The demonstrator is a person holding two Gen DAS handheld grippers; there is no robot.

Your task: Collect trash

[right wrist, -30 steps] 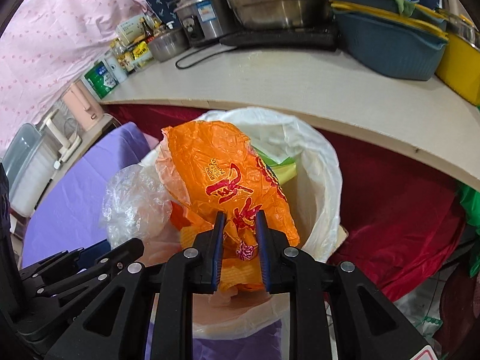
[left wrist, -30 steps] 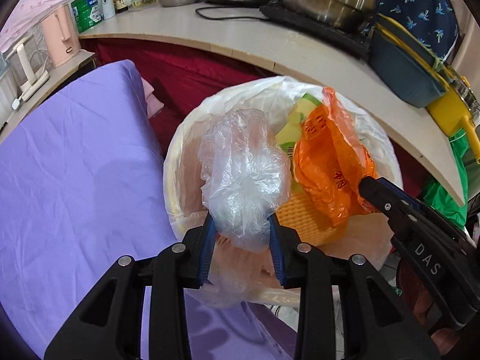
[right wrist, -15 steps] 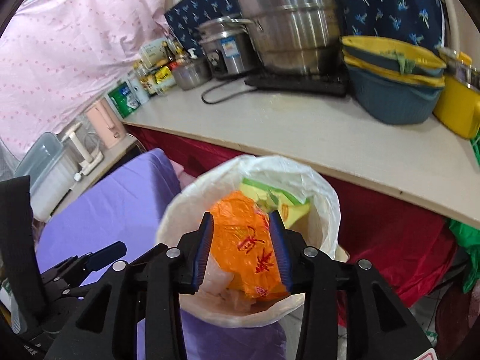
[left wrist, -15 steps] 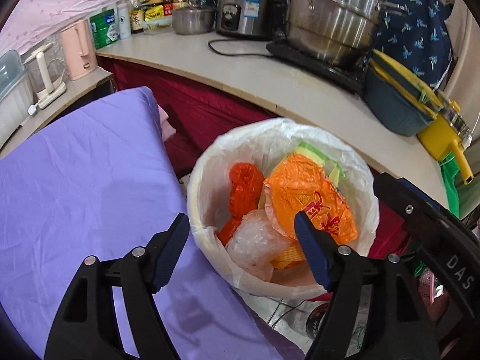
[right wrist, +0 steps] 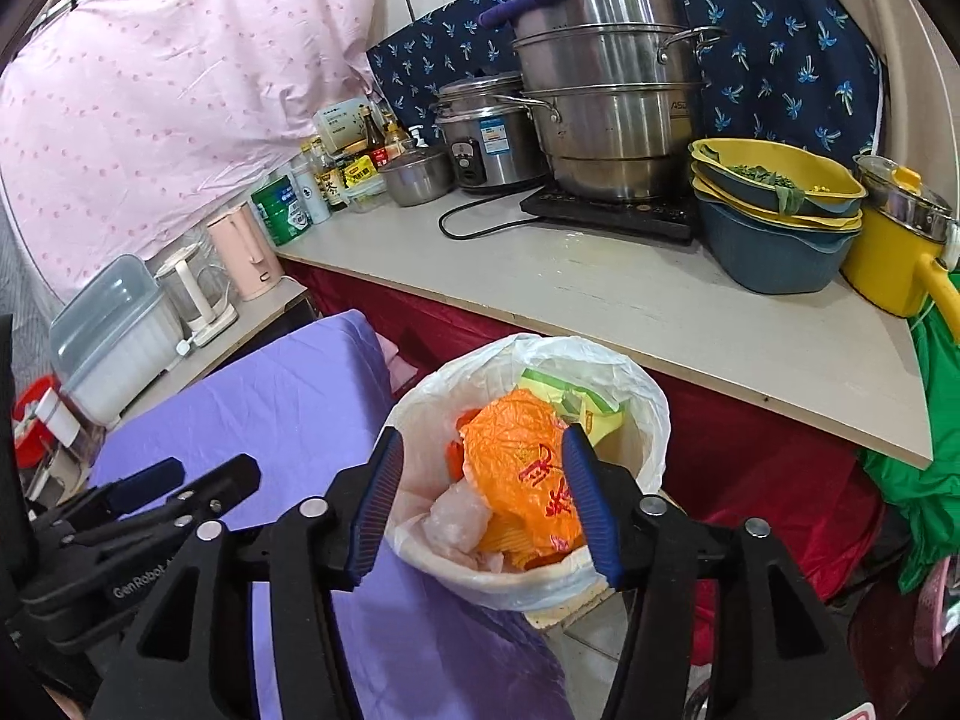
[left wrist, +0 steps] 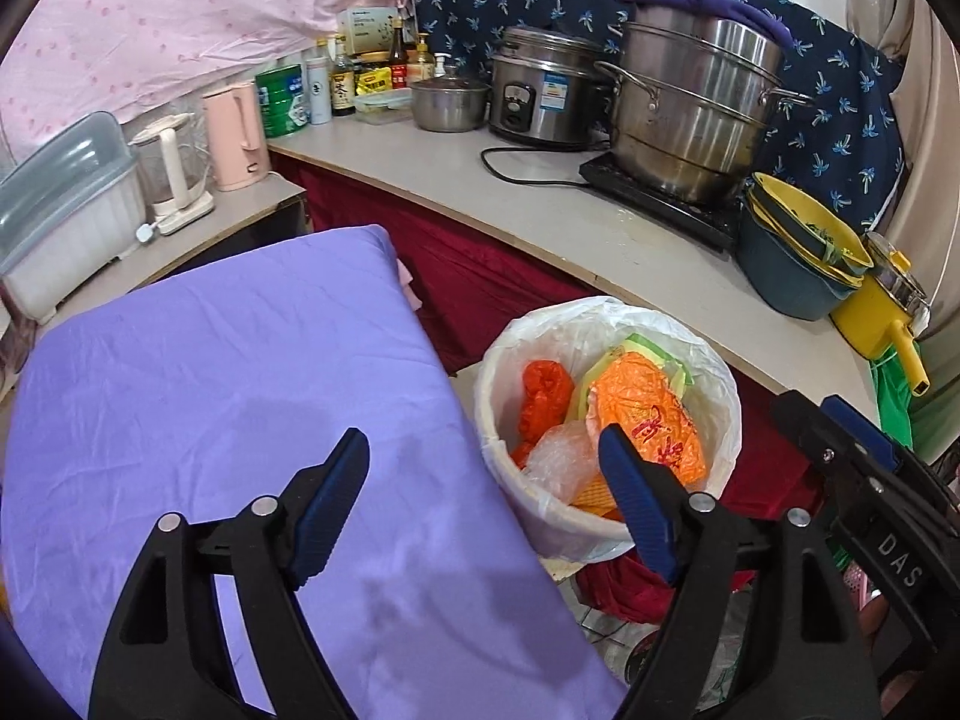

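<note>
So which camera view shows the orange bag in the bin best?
The left wrist view: the orange bag lies nearly unblocked in the bin. In the right wrist view, the right claw frames the bag and covers its edge.

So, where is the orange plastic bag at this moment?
In both wrist views the orange bag lies inside the white-lined trash bin, beside the clear plastic bag, below the counter edge.

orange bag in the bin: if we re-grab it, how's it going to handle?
The orange bag is thin, crinkled film, so it will probably be floppy and crush flat between pads. It looks very light for its bulk, likely lifting easily. It lies loosely on other trash in the lined bin, so neighbours such as the clear bag may shift.
</note>
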